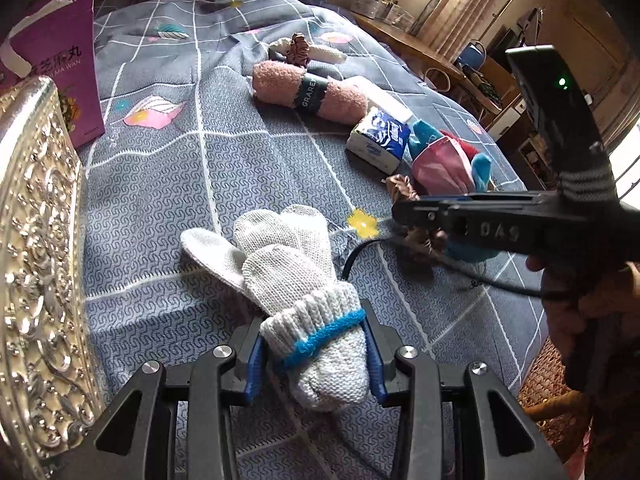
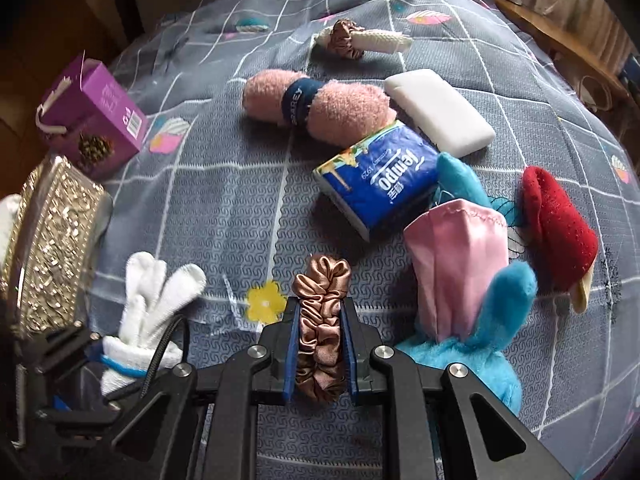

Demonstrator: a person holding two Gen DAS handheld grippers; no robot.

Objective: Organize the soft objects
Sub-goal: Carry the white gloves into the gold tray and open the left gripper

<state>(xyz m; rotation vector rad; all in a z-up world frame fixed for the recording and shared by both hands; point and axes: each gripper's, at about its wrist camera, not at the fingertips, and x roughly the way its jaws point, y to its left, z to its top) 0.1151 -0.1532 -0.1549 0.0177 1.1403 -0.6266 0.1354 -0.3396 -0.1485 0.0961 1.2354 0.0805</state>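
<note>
Beside the embossed, shiny silver metal box (image 1: pixel 36 264), the white glove (image 1: pixel 296 280) is coarse knit cloth. The brown scrunchie (image 2: pixel 322 320) is glossy satin; the pink towel roll (image 2: pixel 320 110) is fuzzy and matt.

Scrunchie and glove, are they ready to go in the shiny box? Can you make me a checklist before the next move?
1. Right gripper shut on the brown scrunchie: ok.
2. Left gripper shut on the white gloves at the cuff: ok.
3. Glove fingers lifted off the bedspread: not ok, still resting.
4. Silver box within view beside the gloves: ok.
5. Box open and has room: cannot tell.
</note>
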